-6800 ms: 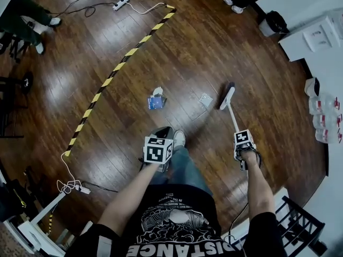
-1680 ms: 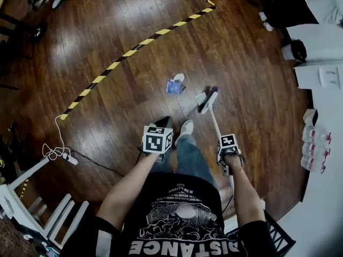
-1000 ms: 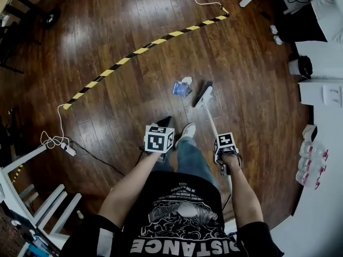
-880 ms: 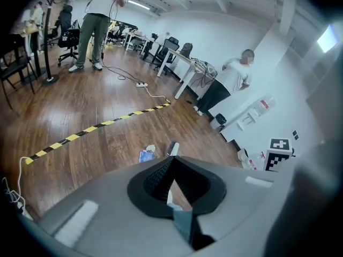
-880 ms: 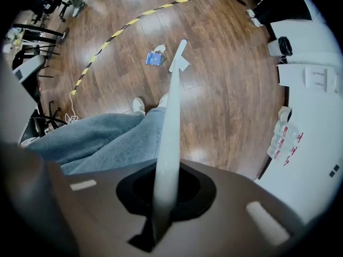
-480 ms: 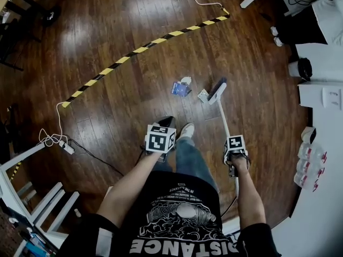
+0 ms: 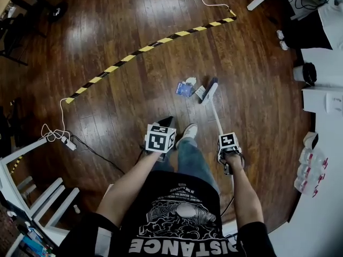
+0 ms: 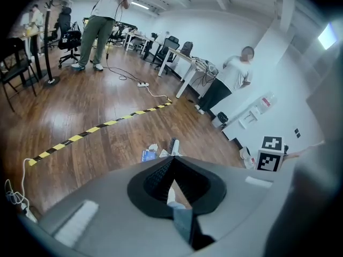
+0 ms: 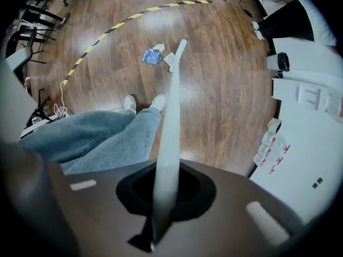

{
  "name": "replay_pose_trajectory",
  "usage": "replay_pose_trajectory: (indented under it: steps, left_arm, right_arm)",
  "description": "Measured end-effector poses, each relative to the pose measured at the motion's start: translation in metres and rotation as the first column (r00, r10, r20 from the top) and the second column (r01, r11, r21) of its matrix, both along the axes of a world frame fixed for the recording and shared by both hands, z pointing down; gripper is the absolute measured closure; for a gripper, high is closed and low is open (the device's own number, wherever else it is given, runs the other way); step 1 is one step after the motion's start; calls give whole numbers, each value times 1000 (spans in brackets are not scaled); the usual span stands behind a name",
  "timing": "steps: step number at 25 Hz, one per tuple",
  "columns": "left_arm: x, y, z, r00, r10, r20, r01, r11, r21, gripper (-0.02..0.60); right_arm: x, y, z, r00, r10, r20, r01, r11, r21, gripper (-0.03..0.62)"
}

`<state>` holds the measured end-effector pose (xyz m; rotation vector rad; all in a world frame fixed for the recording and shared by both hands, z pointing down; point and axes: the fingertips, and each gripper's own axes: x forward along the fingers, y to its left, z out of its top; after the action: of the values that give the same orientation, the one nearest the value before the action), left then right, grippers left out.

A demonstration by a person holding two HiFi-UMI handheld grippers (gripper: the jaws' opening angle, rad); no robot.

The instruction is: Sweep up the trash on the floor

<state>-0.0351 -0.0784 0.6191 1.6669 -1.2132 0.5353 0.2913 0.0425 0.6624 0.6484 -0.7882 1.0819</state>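
Person seen from above, standing on dark wood floor [image 7: 107, 100], a claw in each hand. Right claw [image 9: 166, 190] is pinched on the white handle of a broom [image 9: 171, 116]; the handle slants fwd and down to the broom head [image 7: 210, 90], which rests on the floor in front of the person's shoe [image 7: 188, 132]. Trash sits just left of the broom head: a small white scrap [image 7: 200, 92] touching it, then a blue packet [image 7: 183, 89] w/ crumpled white paper [image 7: 189, 81] beside it. Left claw [image 8: 172, 159] is pressed together at the tips w/ nothing in it, held above the floor near the person's leg. A yellow-black striped strip [image 7: 144, 49] crosses the floor beyond the trash
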Motion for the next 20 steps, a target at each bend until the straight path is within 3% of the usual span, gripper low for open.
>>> replay_pose_trajectory:
  steps: [10, 12, 16, 20]
  left_arm:
    - [-3, 4, -10, 999, -44, -27, 45, 998, 33, 575]
    - [0, 8, -15, 998, -57, -41, 59, 997, 40, 575]
    - [12, 27, -21, 993, -92, -74, 96, 994, 43, 576]
    - [31, 53, -21, 991, -110, -77, 113, 993, 35, 576]
  right_arm:
    - [-22, 0, -11, 998, -39, 44, 36, 998, 60, 585]
    - [-22, 8, -16, 997, -11, 71, 4, 995, 96, 585]
    - [-25, 29, -22, 973, 90, 212, -124, 980, 153, 585]
    - [-16, 40, -27, 962, 73, 263, -122, 977, 173, 585]
